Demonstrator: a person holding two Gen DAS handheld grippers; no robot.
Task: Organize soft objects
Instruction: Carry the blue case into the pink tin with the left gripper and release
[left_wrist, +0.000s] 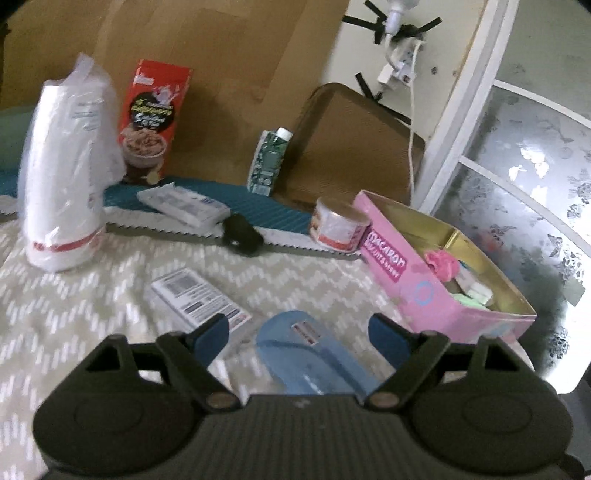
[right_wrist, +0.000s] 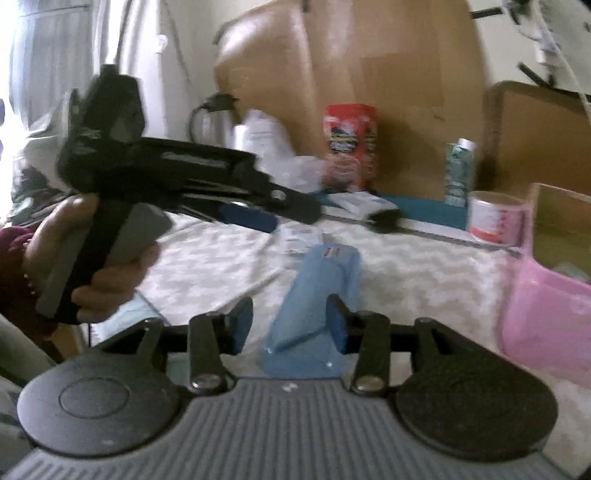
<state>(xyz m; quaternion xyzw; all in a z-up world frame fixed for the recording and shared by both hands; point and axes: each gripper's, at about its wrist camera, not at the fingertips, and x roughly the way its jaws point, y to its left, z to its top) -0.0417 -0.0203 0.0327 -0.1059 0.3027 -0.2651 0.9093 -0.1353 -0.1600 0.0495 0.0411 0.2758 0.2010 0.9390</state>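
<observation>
Straddling the blue soft pouch (right_wrist: 314, 295), the right hand-held gripper (right_wrist: 290, 326) is held spread, unclosed; pinching and transfer to the pink box (left_wrist: 436, 291) are judged next, while the left hand-held gripper (left_wrist: 299, 332) is kept spread too.

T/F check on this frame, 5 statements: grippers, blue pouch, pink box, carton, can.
1. The left gripper is open. True.
2. The blue pouch is inside the pink box. False: it lies on the patterned cloth, between the right gripper fingers.
3. The pink box is open at the top. True.
4. The green carton lies flat. False: it stands upright.
5. The small can sits inside the box. False: it stands beside it.
</observation>
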